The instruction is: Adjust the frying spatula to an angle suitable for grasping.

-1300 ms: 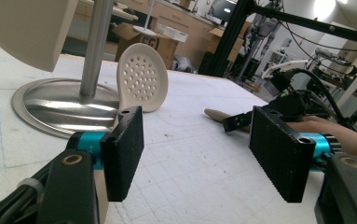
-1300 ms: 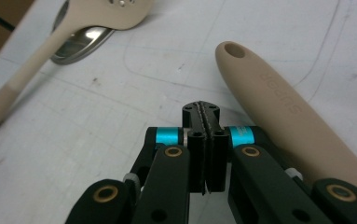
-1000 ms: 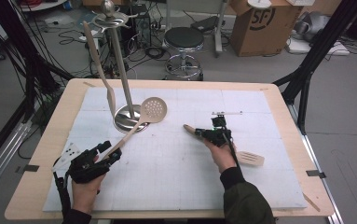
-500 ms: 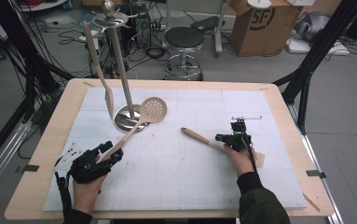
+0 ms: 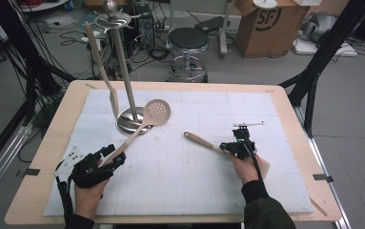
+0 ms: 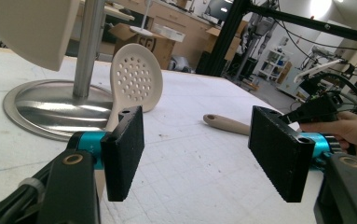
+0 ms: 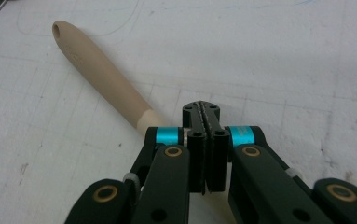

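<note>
A beige skimmer spoon [image 5: 156, 112] [image 6: 134, 77] lies with its holed bowl against the steel stand's base [image 5: 130, 123] [image 6: 50, 109]. Its handle runs down beside my left gripper [image 5: 114, 155] [image 6: 199, 154], which is open wide with nothing between the pads; the handle passes outside one jaw. A wooden spatula [image 5: 201, 141] [image 7: 101, 70] [image 6: 225, 123] lies flat on the white mat. My right gripper [image 5: 230, 146] [image 7: 201, 109] is shut, pads together, directly over the spatula's neck; its blade [image 5: 264, 167] pokes out past the hand. A second spatula [image 5: 101, 62] [image 6: 27, 28] hangs from the stand.
The stand's pole [image 5: 125, 71] rises at the back left of the mat [image 5: 194, 191]. The wooden table edge [image 5: 313, 157] frames the mat. A stool [image 5: 188, 40] and a cardboard box [image 5: 266, 24] stand on the floor beyond the table.
My right gripper slid to the right and slightly nearer along the spatula, from its handle toward the blade end. The spatula barely shifted. The left gripper and skimmer stayed put.
</note>
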`<move>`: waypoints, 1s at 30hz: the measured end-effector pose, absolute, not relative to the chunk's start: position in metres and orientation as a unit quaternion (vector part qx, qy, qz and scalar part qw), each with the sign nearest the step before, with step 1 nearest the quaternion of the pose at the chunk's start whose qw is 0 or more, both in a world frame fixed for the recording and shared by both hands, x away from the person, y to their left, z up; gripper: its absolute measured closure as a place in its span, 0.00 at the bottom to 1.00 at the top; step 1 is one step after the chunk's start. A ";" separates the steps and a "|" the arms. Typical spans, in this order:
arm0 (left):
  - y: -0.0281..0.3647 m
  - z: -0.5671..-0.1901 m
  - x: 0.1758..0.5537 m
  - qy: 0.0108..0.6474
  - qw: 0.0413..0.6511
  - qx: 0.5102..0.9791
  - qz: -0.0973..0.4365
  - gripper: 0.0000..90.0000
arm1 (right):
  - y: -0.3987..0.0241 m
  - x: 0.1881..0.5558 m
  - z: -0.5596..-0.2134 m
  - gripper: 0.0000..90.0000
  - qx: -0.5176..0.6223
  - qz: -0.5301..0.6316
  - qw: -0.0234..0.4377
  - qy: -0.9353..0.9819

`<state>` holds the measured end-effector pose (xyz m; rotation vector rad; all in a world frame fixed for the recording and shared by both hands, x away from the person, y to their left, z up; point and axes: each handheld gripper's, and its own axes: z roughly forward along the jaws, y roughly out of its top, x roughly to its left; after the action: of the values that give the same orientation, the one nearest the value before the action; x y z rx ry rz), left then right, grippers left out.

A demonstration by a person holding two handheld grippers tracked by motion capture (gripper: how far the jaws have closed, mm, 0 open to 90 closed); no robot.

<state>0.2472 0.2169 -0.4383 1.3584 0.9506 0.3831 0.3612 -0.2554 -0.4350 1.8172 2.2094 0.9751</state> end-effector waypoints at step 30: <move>0.214 -0.438 0.247 0.416 0.660 0.603 0.168 0.41 | -0.265 0.331 -0.435 1.00 0.618 0.306 0.026 0.724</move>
<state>0.2468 0.2139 -0.4378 1.3632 0.9409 0.3797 0.3315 -0.2651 -0.4352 1.9091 2.2361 0.9465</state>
